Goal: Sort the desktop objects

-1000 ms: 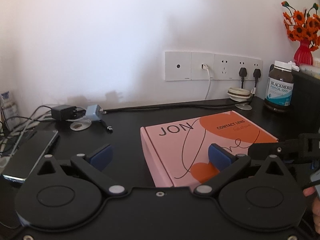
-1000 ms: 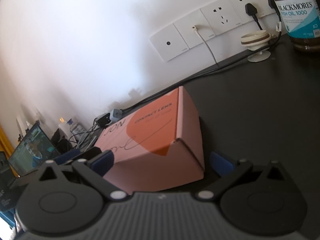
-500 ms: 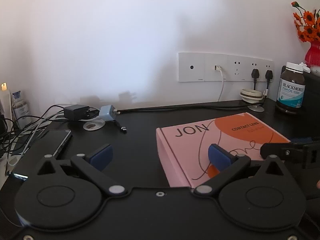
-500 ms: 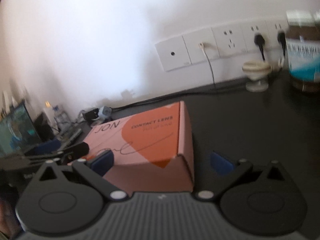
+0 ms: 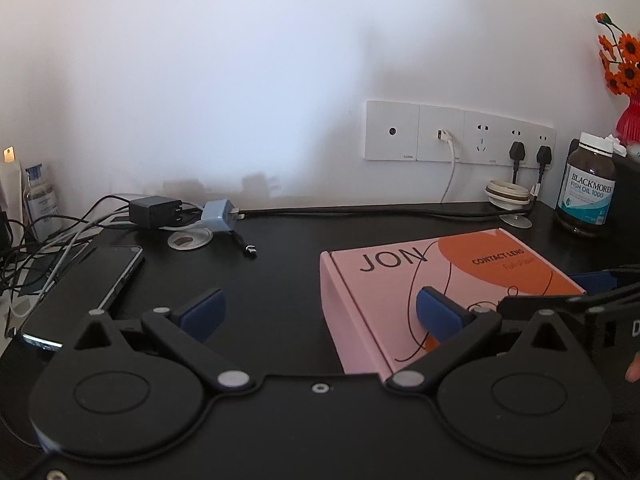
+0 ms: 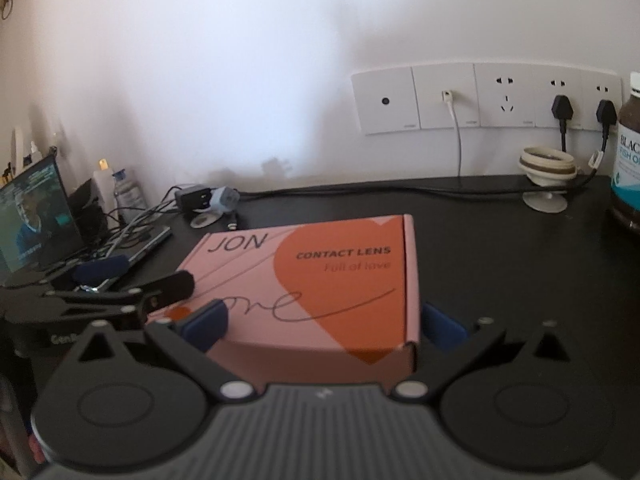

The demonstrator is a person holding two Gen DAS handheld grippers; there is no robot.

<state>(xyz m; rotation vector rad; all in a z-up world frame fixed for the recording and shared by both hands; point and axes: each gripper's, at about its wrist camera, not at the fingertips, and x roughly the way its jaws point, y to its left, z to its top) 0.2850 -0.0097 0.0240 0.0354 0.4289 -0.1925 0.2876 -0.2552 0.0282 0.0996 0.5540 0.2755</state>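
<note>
A pink and orange contact lens box [image 5: 440, 272] lies flat on the black desk [image 5: 280, 272]. My left gripper [image 5: 320, 312] is open at the box's left end, its right fingertip over the box's top near corner. In the right wrist view the box [image 6: 320, 276] sits between the wide-apart fingers of my right gripper [image 6: 324, 326], which is open and straddles its near end. I cannot tell whether the pads touch the box's sides. The left gripper [image 6: 140, 278] shows at the box's left edge, and the right gripper [image 5: 560, 292] at its right edge.
A phone [image 5: 84, 292], a black charger [image 5: 154, 210], a blue-grey plug [image 5: 218, 220] and tangled cables lie at the left. A fish oil bottle [image 5: 586, 188] and a white suction holder [image 5: 508, 196] stand by the wall sockets [image 5: 460, 132]. A lit screen [image 6: 32, 216] stands far left.
The right gripper has swung from a tilted view to level and now faces the box's end squarely. The left gripper has drifted left and back. The box has stayed on the desk.
</note>
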